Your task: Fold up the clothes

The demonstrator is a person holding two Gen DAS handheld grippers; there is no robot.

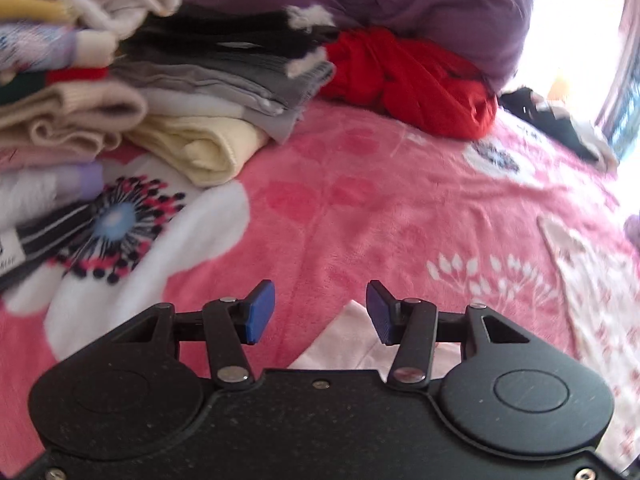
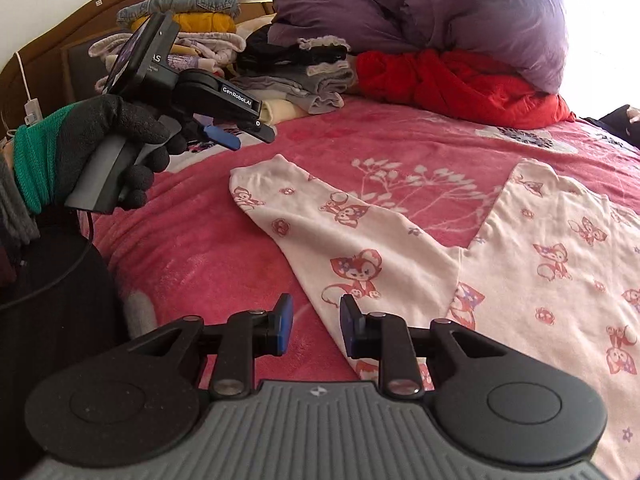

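From the left wrist view, the left gripper (image 1: 320, 312) hangs over the pink floral blanket (image 1: 360, 216) with its 2 blue pads (image 1: 260, 312) spread wide and nothing between them; a pale corner of the printed garment (image 1: 352, 344) shows just beyond and below the gap, so the gripper seems poised to come down on that edge rather than already gripping it. To the left, the stacks of folded clothes (image 1: 120, 92) sit piled near the head of the bed, likely kept there so that the middle of the blanket serves as a work surface; a crumpled red garment (image 1: 408, 80) lies against the purple duvet (image 1: 400, 0), unfolded and probably waiting its turn; this view is somewhat blurred at the left edge.

From the right wrist view, the right gripper (image 2: 316, 326) has its pads (image 2: 286, 322) at a moderate gap, holding nothing, with 1 pad over the blanket and the other over the near edge of the garment's leg or sleeve; that position suits a pinch on the hem. The printed garment (image 2: 540, 260) lies spread flat on the blanket, 1 long limb (image 2: 320, 220) angled toward the upper left, which leaves it ready for a first fold. The left gripper (image 2: 224, 136) shows here too, held up in a black and green gloved hand (image 2: 100, 136) above the blanket, apart from the cloth, its jaws not clear from this side. I judge that the fold is about to start and no fold shows yet.
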